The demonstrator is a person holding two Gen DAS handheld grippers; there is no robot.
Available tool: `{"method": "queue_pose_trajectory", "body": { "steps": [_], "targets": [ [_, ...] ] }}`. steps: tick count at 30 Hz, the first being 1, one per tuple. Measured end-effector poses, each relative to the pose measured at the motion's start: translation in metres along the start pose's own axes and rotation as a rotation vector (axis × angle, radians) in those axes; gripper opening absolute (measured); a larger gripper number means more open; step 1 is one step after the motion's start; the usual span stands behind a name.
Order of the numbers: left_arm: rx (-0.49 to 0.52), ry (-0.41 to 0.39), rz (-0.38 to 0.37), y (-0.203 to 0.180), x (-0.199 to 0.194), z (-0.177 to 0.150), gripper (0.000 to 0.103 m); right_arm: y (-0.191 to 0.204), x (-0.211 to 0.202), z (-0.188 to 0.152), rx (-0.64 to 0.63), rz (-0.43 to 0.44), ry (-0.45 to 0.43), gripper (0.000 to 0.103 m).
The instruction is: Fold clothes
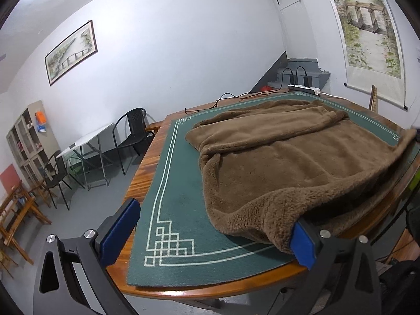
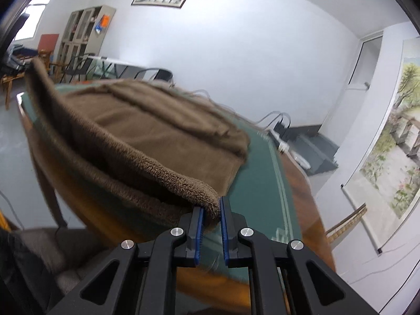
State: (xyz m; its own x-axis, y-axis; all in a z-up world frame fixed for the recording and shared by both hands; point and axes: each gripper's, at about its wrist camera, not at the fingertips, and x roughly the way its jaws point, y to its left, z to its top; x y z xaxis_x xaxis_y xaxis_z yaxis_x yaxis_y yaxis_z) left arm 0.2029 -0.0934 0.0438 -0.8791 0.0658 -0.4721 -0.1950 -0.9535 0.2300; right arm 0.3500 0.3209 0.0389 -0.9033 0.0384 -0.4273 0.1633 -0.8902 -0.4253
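Observation:
A brown fleece garment (image 1: pixel 275 157) lies partly folded on a green mat (image 1: pixel 168 210) that covers a wooden table (image 1: pixel 141 168). In the left wrist view my left gripper (image 1: pixel 210 239) stands wide open at the table's near edge. The garment's near corner rests against the inner side of its right finger (image 1: pixel 302 244); its left finger is over bare mat. In the blurred right wrist view my right gripper (image 2: pixel 210 204) is shut on a corner of the fleece garment (image 2: pixel 157 136). That hem is lifted off the green mat (image 2: pixel 260 183).
A white power strip (image 1: pixel 304 88) with two black chargers and cables sits at the table's far edge. Black chairs (image 1: pixel 131 136) and a folding table (image 1: pixel 86 141) stand to the left on the floor, beside a cabinet (image 1: pixel 26 141). A scroll painting (image 1: pixel 367 34) hangs on the right wall.

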Motion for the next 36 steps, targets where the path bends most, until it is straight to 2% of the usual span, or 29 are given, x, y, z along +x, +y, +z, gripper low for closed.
{"method": "queue_pose_trajectory", "body": {
  "steps": [4,5,7,9,11,14,18,27,31,36],
  "targets": [
    [0.014,0.003,-0.035,0.007,-0.003,0.010,0.102,-0.011,0.008,0.020,0.015,-0.016,-0.043,0.012],
    [0.011,0.005,-0.045,0.009,-0.004,0.014,0.098,-0.013,0.010,0.025,0.018,-0.019,-0.052,0.012],
    [0.006,0.004,-0.072,0.010,-0.005,0.022,0.086,-0.018,0.011,0.034,0.020,-0.029,-0.071,0.012],
    [0.007,0.004,-0.095,0.008,-0.004,0.031,0.063,-0.022,0.012,0.042,0.024,-0.038,-0.091,0.012],
    [0.011,0.003,-0.108,0.005,-0.001,0.040,0.050,-0.028,0.016,0.051,0.033,-0.047,-0.108,0.012],
    [-0.010,-0.007,-0.126,0.006,0.005,0.053,0.043,-0.036,0.022,0.064,0.045,-0.060,-0.135,0.012],
    [-0.045,-0.030,-0.146,0.013,0.011,0.072,0.042,-0.046,0.030,0.082,0.062,-0.078,-0.171,0.012],
    [-0.027,-0.150,-0.075,0.022,0.031,0.144,0.044,-0.086,0.066,0.145,0.081,-0.128,-0.241,0.012],
    [-0.048,-0.176,-0.059,0.032,0.057,0.179,0.044,-0.105,0.096,0.178,0.094,-0.146,-0.249,0.012],
    [-0.067,-0.149,-0.053,0.045,0.114,0.211,0.044,-0.125,0.150,0.209,0.111,-0.137,-0.210,0.012]
  ]
}}
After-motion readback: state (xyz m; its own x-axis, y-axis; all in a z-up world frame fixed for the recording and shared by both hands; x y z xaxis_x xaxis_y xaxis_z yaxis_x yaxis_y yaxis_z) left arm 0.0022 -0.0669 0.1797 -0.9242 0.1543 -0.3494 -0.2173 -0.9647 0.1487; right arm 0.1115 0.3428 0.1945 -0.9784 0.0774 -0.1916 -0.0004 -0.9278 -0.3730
